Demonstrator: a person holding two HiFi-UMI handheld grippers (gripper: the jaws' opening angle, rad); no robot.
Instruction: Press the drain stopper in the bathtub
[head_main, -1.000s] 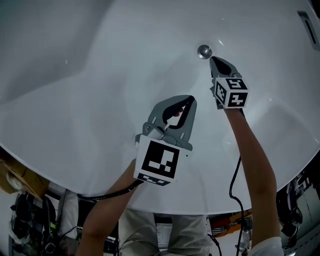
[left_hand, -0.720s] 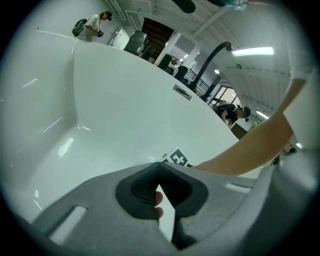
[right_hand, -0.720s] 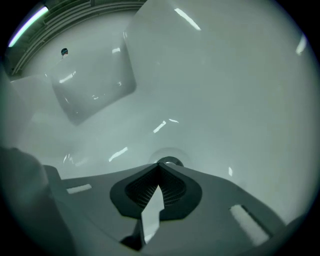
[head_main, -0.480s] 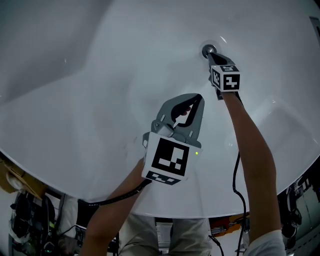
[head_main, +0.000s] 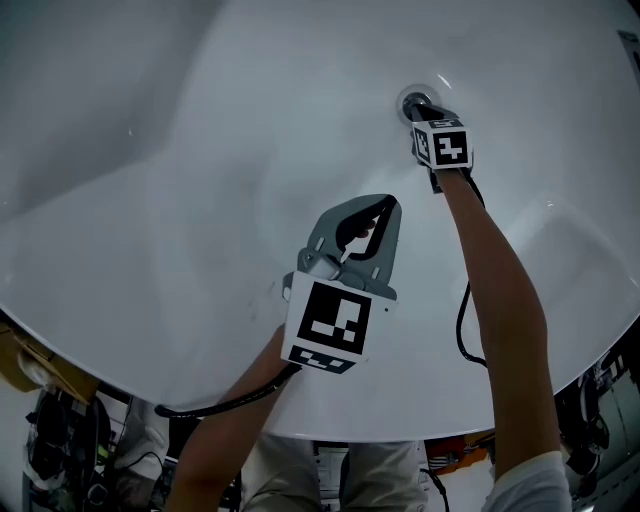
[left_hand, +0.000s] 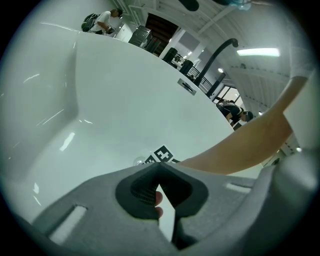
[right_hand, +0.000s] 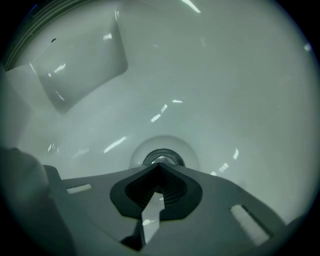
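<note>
The round chrome drain stopper (head_main: 414, 101) (right_hand: 162, 157) sits in a shallow dip in the white bathtub floor (head_main: 200, 180). My right gripper (head_main: 422, 108) (right_hand: 159, 165) is shut, its joined tips resting right at the near edge of the stopper. My left gripper (head_main: 389, 203) (left_hand: 161, 166) hangs shut over the tub's middle, well short of the drain, nothing between its jaws. In the left gripper view the right gripper's marker cube (left_hand: 161, 154) and forearm (left_hand: 240, 145) cover most of the drain.
The tub's curved front rim (head_main: 140, 372) runs along the bottom of the head view. A slot-shaped overflow fitting (left_hand: 187, 86) sits on the far tub wall. A moulded recess (right_hand: 80, 65) shows in the tub wall at upper left of the right gripper view.
My right gripper has moved forward and down, from just short of the stopper to its tips resting on it. The left gripper has shifted slightly forward and stayed shut.
</note>
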